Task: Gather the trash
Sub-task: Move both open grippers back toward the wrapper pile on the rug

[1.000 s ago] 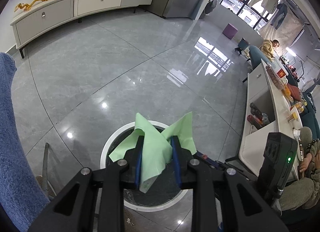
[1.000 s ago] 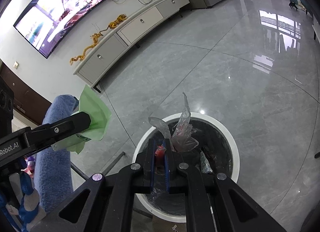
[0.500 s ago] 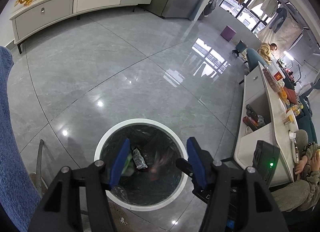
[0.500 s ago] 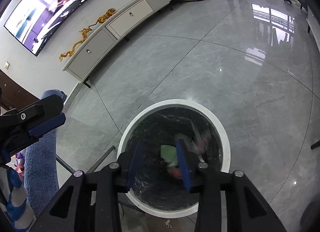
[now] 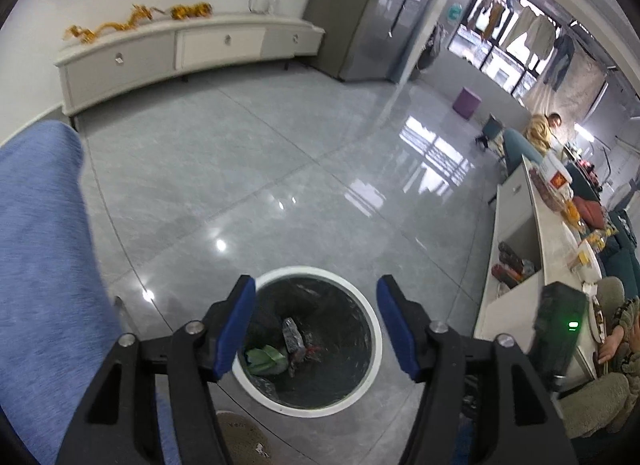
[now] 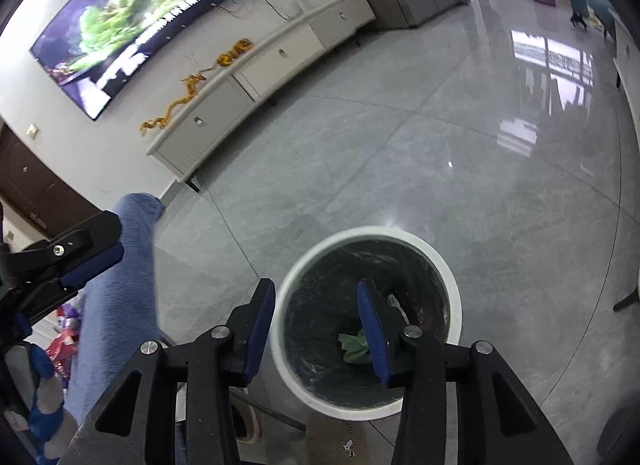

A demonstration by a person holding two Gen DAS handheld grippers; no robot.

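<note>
Writing: none readable.
Bin [image 5: 374, 339]: green paper [image 5: 264, 357], silvery wrapper [image 5: 292, 335].
Left gripper [image 5: 314, 323]: fingers opening, nothing between.
Right gripper [image 6: 316, 329]: fingers opening, nothing between.

The round bin [image 5: 372, 329] stands on the floor [image 5: 248, 169] with its mouth unobstructed from above; the green wrapper [image 5: 264, 357] and other scraps lie low inside, well below the white rim. Both pairs of fingers hang above that mouth with their jaws opening and nothing between them: the left gripper [image 5: 314, 323] and the right gripper [image 6: 316, 329]. Beyond the bin the floor runs free to the long white cabinet [image 5: 180, 53] at the far wall. On the left a blue upholstered armrest [image 5: 40, 265] rises close to the bin and narrows that side. On the right a white tabletop [image 5: 552, 249], crowded with things, walls off that flank.
</note>
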